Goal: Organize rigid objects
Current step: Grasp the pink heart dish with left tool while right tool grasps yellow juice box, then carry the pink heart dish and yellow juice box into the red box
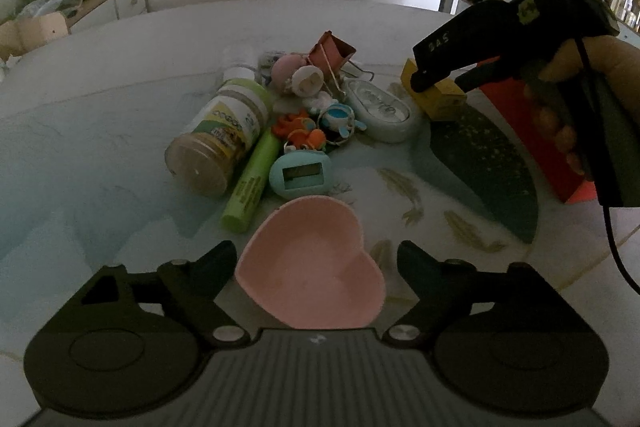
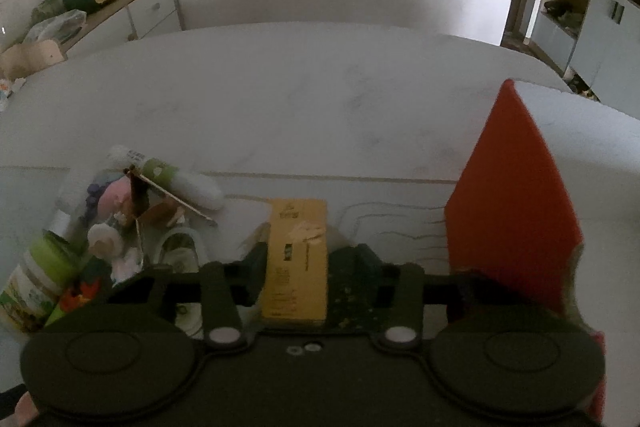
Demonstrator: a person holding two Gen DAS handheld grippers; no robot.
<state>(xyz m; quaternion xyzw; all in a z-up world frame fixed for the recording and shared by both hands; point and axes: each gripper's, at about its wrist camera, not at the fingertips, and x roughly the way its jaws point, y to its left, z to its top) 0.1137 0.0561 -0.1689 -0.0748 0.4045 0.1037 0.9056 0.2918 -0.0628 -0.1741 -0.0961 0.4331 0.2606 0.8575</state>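
My right claw [image 2: 294, 279] grips the yellow box [image 2: 296, 259] — next, lift it clear; my left claw [image 1: 316, 263] stands wide around the pink heart dish [image 1: 310, 275].

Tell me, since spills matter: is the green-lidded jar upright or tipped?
Tipped. The jar lies on its side on the table, base toward the camera.

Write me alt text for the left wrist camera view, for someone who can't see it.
The left gripper straddles a pink heart-shaped dish on a pale table, jaws open around it. Beyond lies a clutter of small toys, a jar on its side and a green tube. At right, a hand holds the right gripper at a yellow box.
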